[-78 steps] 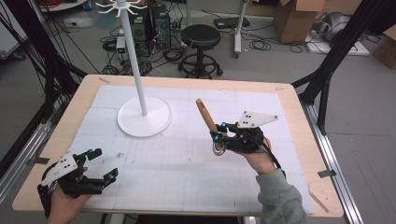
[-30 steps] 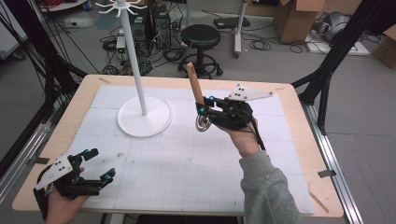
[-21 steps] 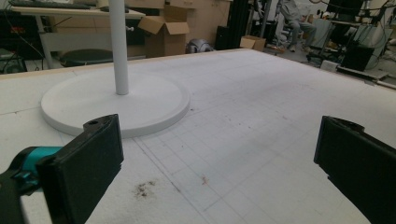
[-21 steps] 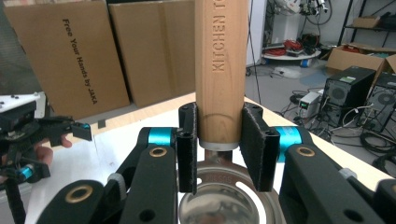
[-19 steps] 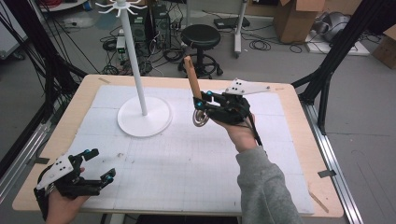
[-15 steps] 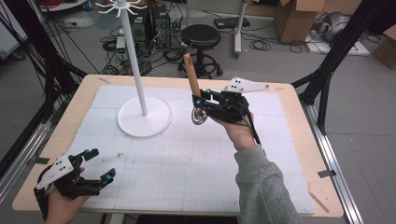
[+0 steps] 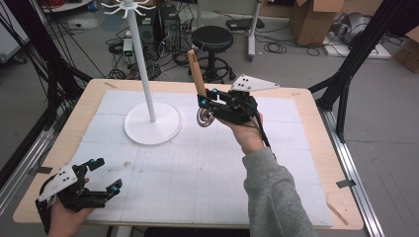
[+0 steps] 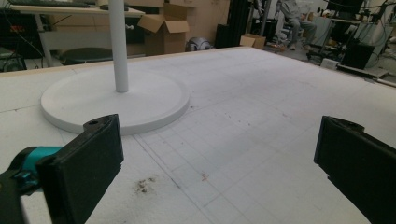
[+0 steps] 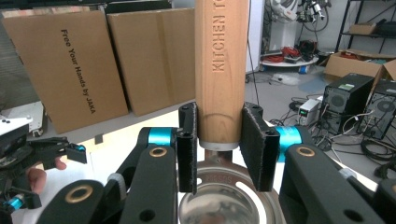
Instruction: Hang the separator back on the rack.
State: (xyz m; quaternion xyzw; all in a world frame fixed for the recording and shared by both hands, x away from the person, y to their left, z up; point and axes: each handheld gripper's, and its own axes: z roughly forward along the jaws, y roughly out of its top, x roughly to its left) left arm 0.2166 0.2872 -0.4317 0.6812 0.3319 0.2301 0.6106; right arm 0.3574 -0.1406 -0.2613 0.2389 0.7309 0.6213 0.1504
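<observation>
My right gripper is shut on a kitchen utensil, raised above the far middle of the table. The pads clamp the lower end of its wooden handle, which points up and away. Its round metal head hangs below the jaws. In the right gripper view the handle stands upright between the pads of the gripper, with the metal head beneath. To the left stands a white hook stand on a round base. My left gripper rests open at the near left corner, nothing between its jaws.
A white gridded mat covers the wooden table. The stand's hooks spread out high at the far left. Beyond the far edge are a black stool, computers, cables and cardboard boxes. Black frame posts flank the table.
My right gripper has lifted the utensil off the mat and carried it up, farther away and a little left, toward the stand. The left gripper has stayed put.
</observation>
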